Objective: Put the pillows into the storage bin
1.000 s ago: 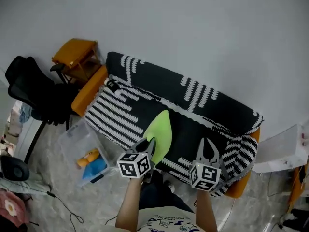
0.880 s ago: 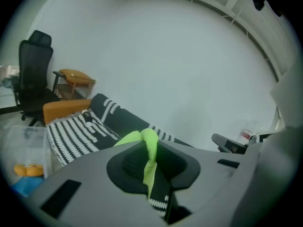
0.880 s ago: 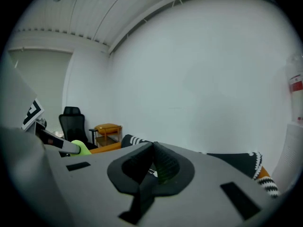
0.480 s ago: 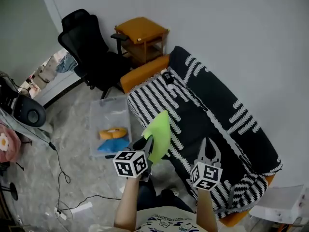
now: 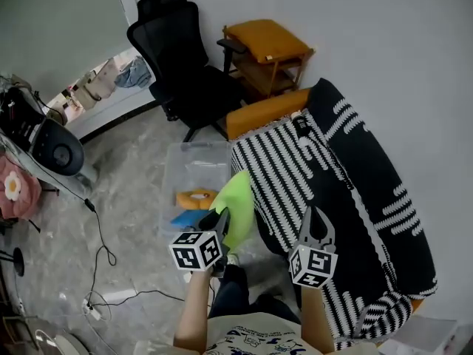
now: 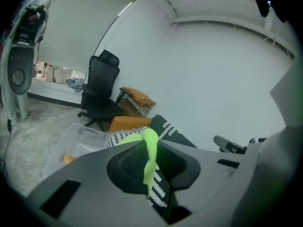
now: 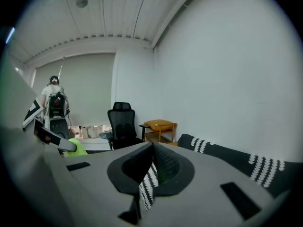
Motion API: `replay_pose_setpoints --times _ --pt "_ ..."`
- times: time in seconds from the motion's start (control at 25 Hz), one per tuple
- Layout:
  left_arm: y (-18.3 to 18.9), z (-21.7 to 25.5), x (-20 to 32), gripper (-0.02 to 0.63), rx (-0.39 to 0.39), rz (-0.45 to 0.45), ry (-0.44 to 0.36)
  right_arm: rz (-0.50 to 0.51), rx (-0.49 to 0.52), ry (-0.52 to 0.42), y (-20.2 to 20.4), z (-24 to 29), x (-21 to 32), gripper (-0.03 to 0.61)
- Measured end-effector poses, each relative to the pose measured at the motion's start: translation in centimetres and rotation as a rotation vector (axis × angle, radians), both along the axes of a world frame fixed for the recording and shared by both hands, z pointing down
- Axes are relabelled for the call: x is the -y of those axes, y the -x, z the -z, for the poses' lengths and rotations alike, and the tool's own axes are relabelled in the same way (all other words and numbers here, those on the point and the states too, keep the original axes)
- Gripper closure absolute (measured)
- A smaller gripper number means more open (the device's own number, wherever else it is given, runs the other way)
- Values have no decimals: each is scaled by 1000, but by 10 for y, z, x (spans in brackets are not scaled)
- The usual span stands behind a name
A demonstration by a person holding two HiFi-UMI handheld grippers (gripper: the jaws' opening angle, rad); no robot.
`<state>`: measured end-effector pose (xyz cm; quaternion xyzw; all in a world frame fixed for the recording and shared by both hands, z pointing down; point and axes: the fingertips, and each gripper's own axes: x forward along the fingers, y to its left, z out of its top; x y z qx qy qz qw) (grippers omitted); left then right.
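Swung both grippers left, off the sofa (image 5: 295, 172) middle and toward the bin (image 5: 176, 170). Holding green pillow (image 5: 238, 202) clamped in left gripper (image 5: 222, 219) jaws, up by the clear bin's near corner. Holding right gripper (image 5: 315, 214) jaws pressed together, empty, over the striped sofa's front edge. Seeing orange pillow (image 5: 196, 197) and blue pillow (image 5: 189, 218) lying inside the bin on the floor. Further back: black office chair (image 5: 177, 58), orange side table (image 5: 267, 41) against the wall.
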<state>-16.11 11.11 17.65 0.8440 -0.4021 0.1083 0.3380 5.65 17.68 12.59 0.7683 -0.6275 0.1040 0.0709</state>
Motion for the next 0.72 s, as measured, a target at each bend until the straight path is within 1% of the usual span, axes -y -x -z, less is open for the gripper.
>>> replay_pose_setpoints --times 0.16,0.36,0.56,0.72 --pt "39 -7 44 555 13 21 9 33 12 20 42 -11 59 566" --pt "92 -16 92 555 1 53 30 82 7 53 99 -23 120 566" --pt "125 -24 135 555 -13 97 48 136 -4 65 137 -25 170 566" --pt "149 -28 155 555 -40 157 67 176 -10 79 159 -26 196 566"
